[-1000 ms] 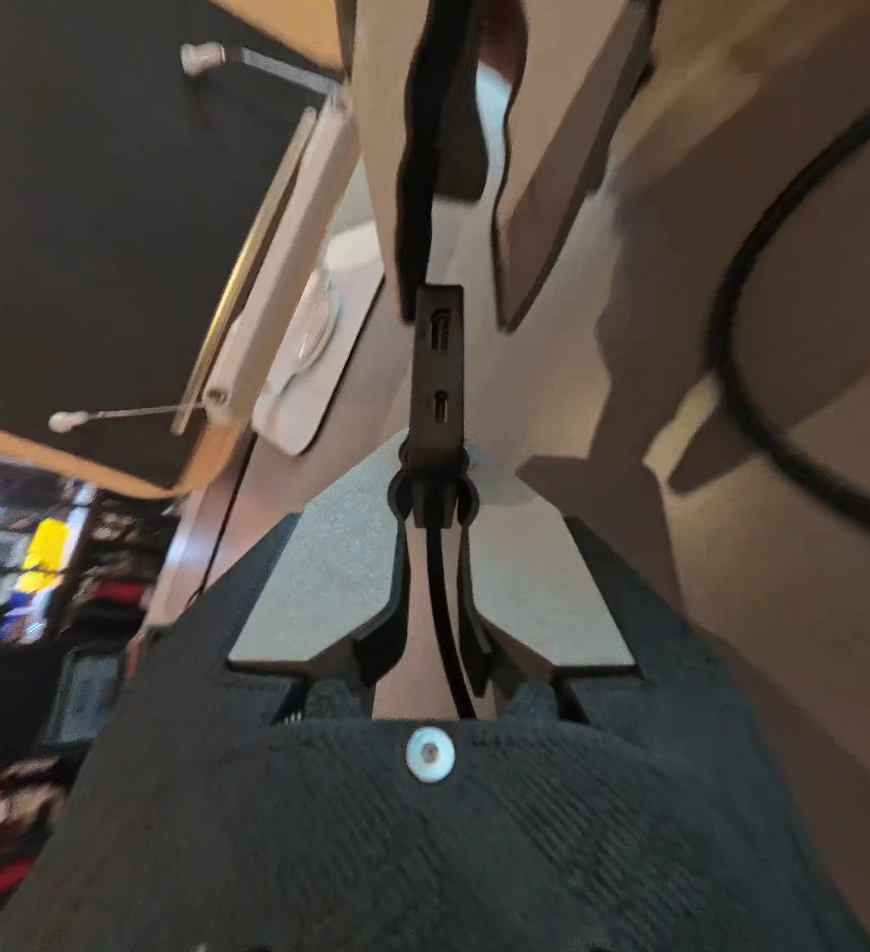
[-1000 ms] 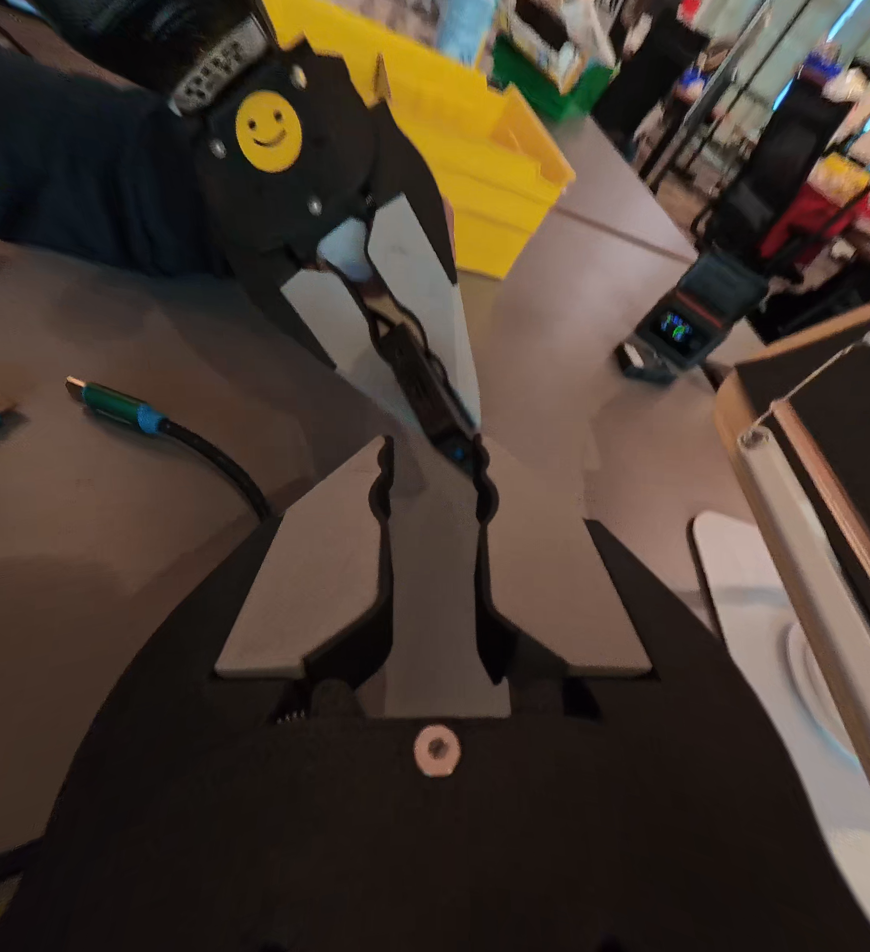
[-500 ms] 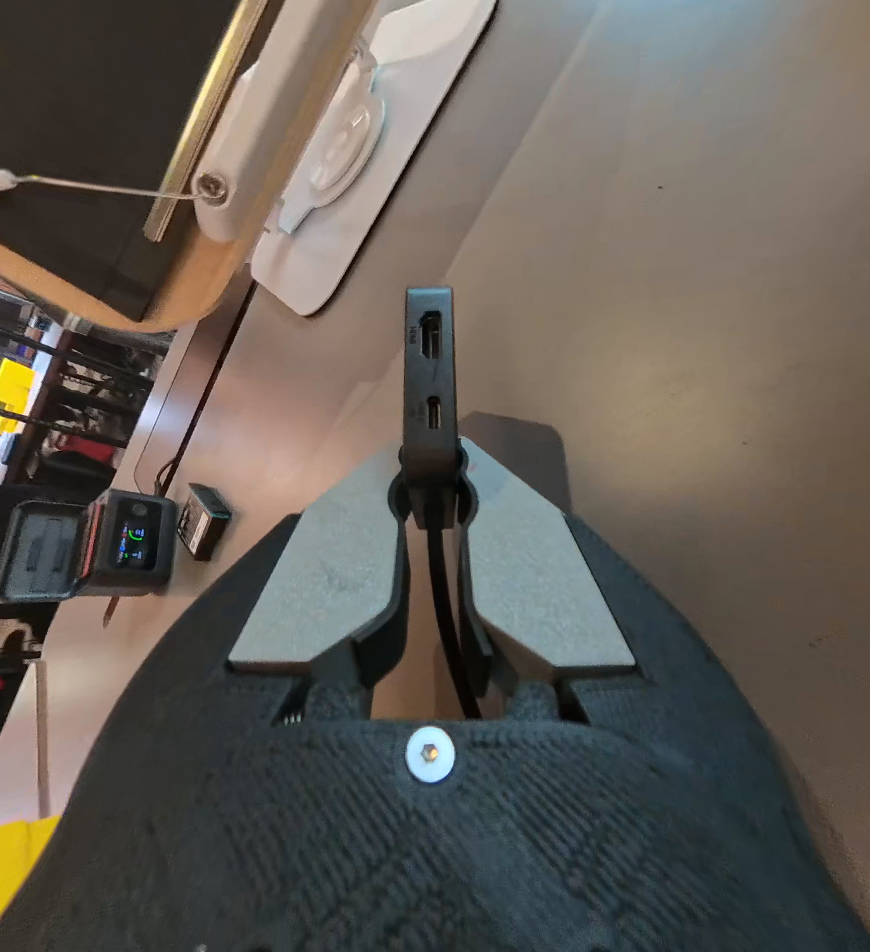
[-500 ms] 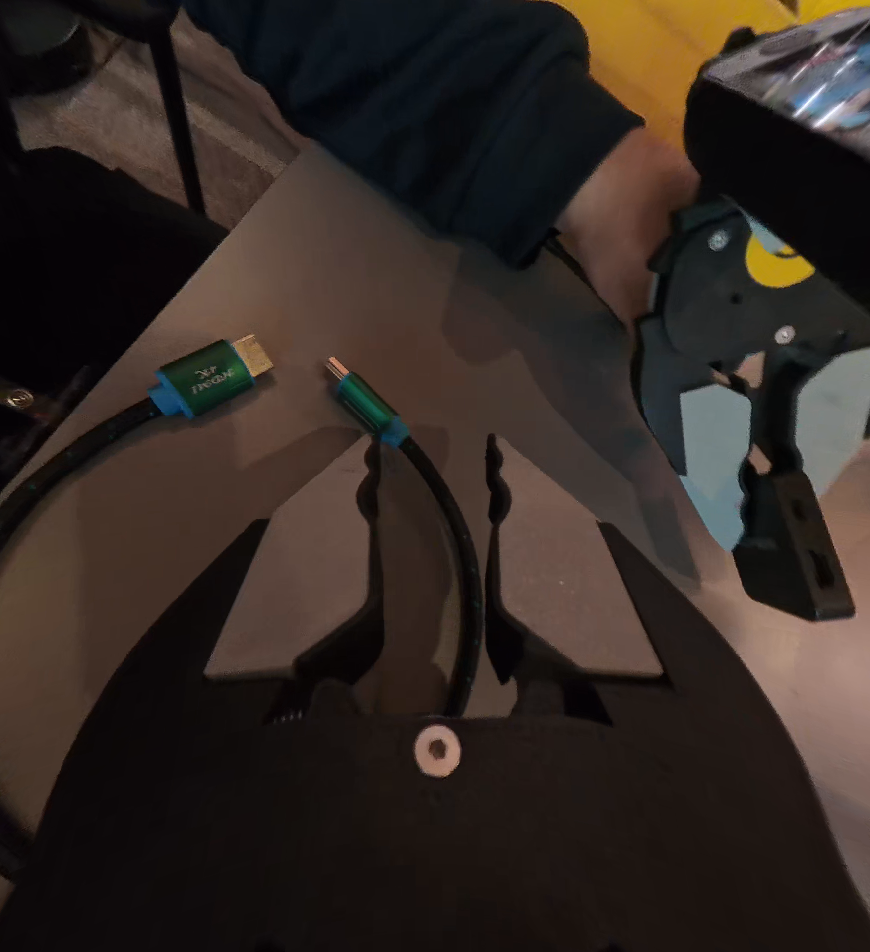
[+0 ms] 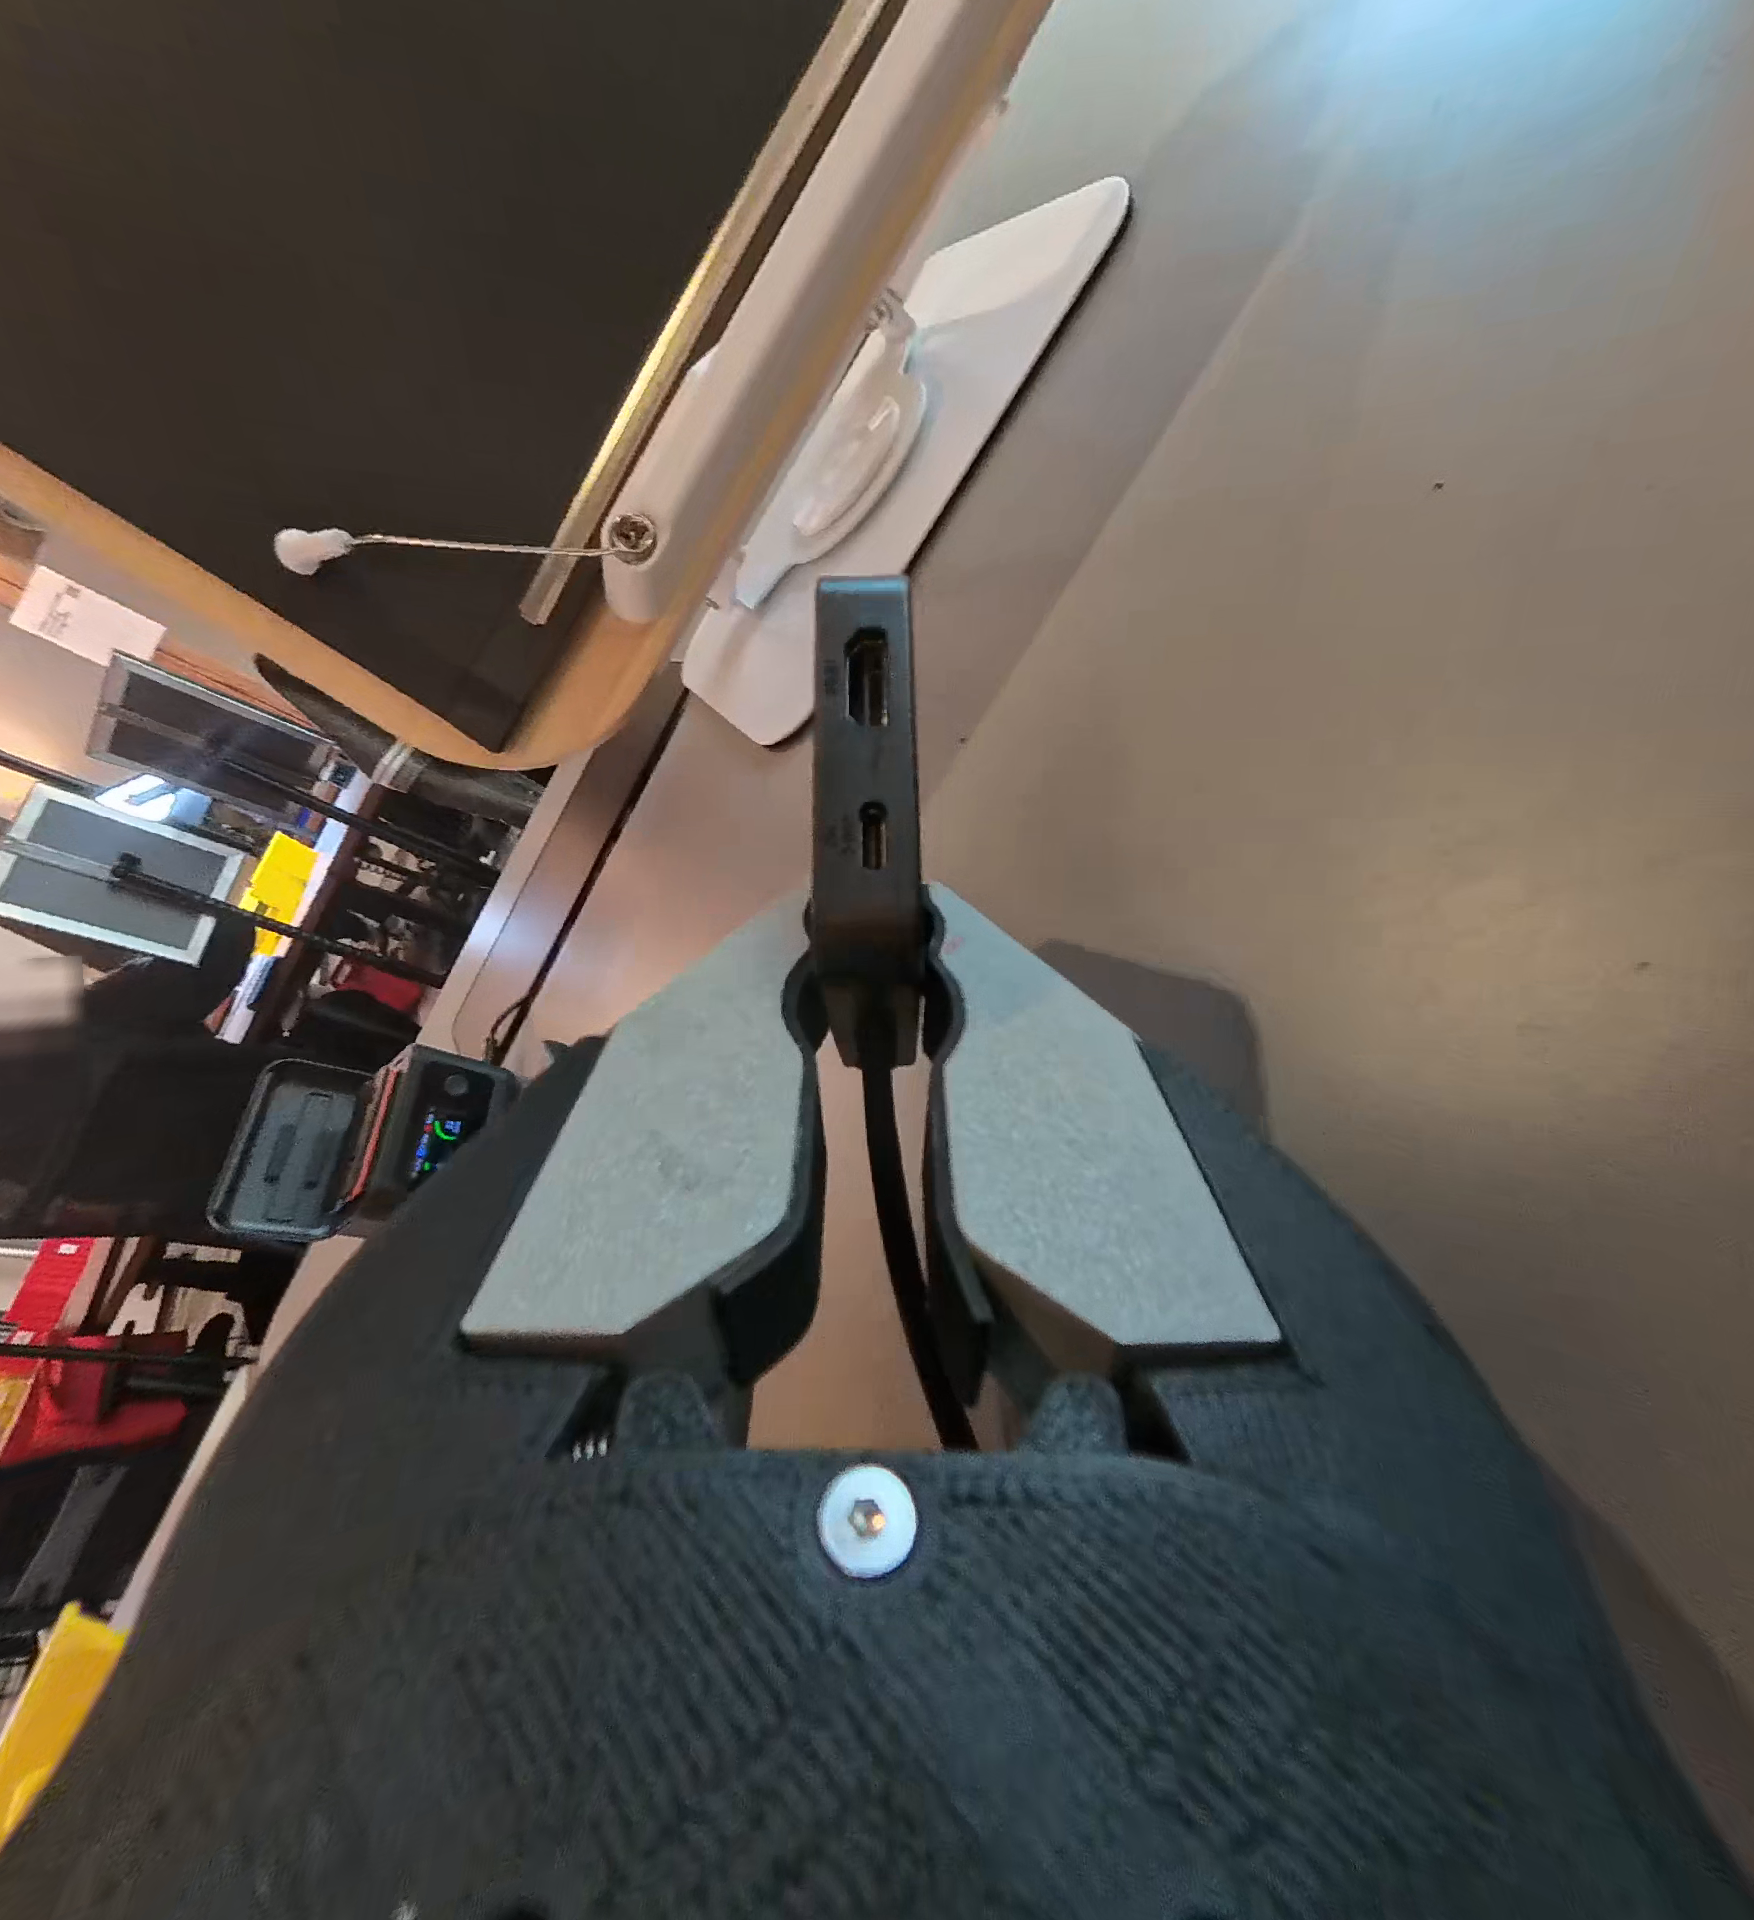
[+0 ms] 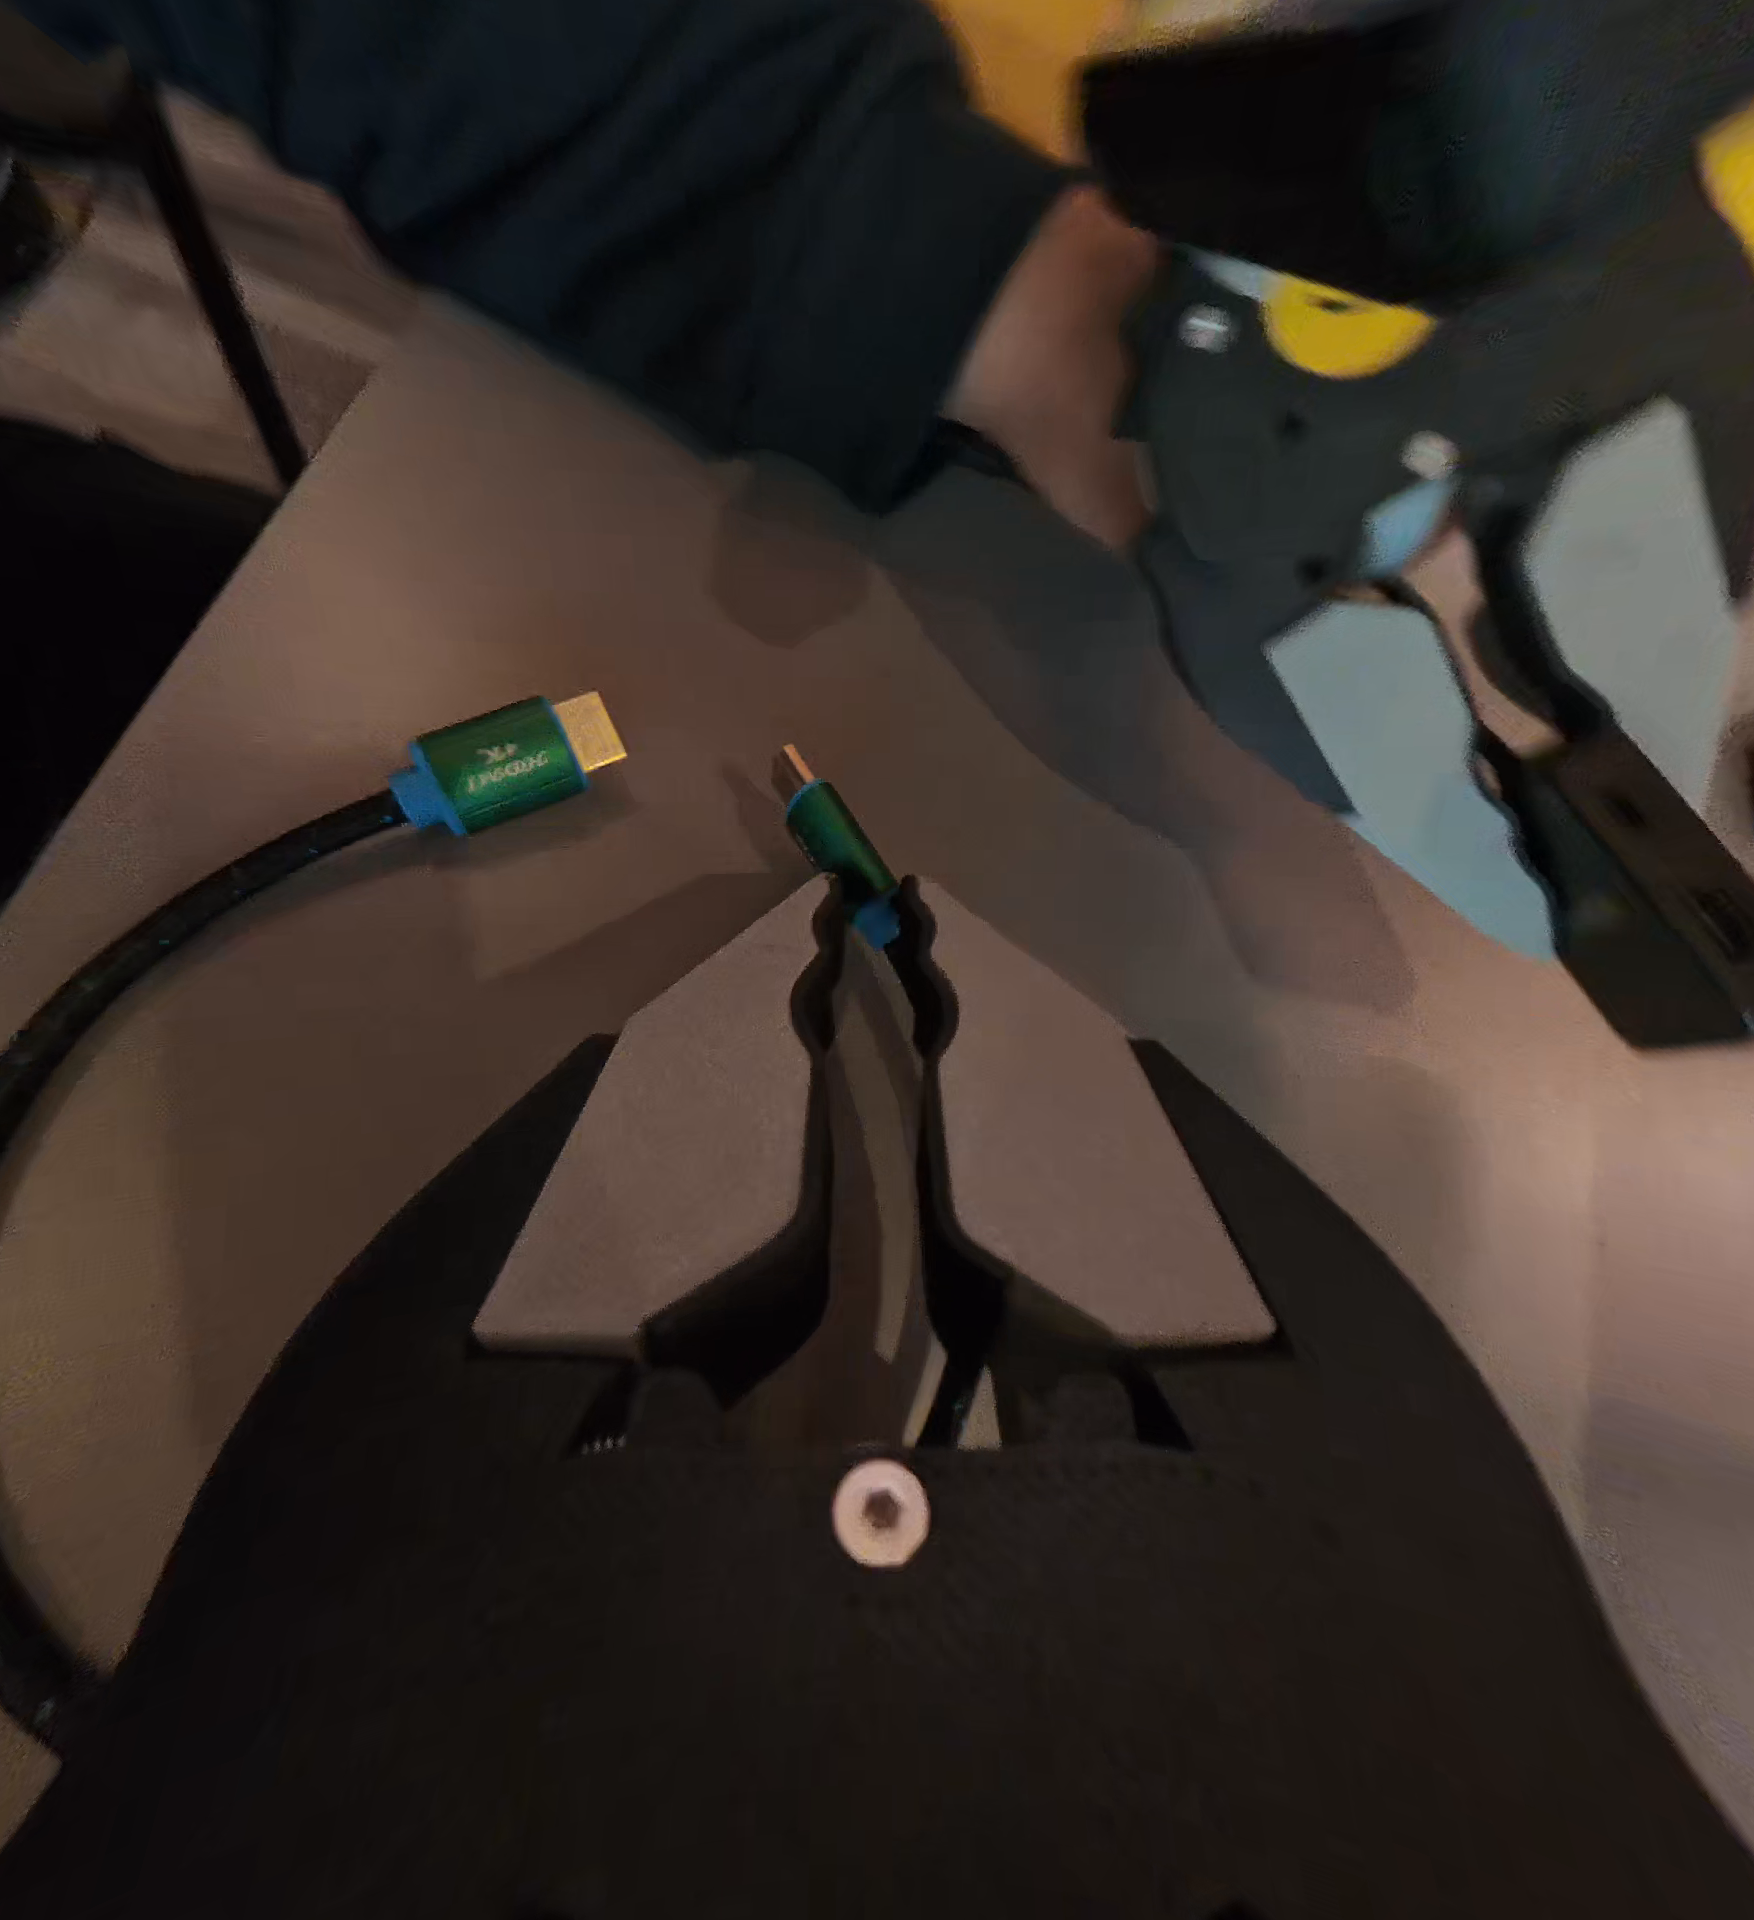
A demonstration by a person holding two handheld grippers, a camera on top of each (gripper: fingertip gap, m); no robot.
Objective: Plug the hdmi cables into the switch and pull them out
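Switch [image 5: 865, 790]: a slim black box, standing on edge between the jaws of the left gripper [image 5: 868, 940] and pointing away from the camera; its side is showing a wide port above a small one, both empty. In the right wrist view the switch [image 6: 1673, 914] is showing at the right edge, blurred, hanging off the table [image 6: 1112, 935].
Switch lead [image 5: 899, 1226]: a thin black cord running back from the switch's near end through the gap between the fingers.
Left gripper: its jaws are pinching the near end of the switch, pressed against both of its flat sides. Seen from the right wrist view, the left gripper [image 6: 1538, 727] is carrying a yellow disc on its black body, with a person's dark sleeve [image 6: 644, 208] reaching in behind it.
Right gripper [image 6: 873, 914]: its jaws are nearly together and are closing on the blue collar of the near plug [image 6: 831, 831], a green HDMI connector turned edge-on, its metal tip pointing up and left.
Second plug [image 6: 509, 764]: a green body with a blue collar and a gold tip, lying flat on the table to the left of the near plug, well apart from the switch.
Cable [image 6: 42, 1143]: thick, black and braided, curving from the second plug round the left side of the table.
Background: a white stand base [image 5: 956, 343] is sitting on the table under a dark panel, and a small black device [image 5: 364, 1143] with a lit screen is sitting beyond the left gripper's fingers.
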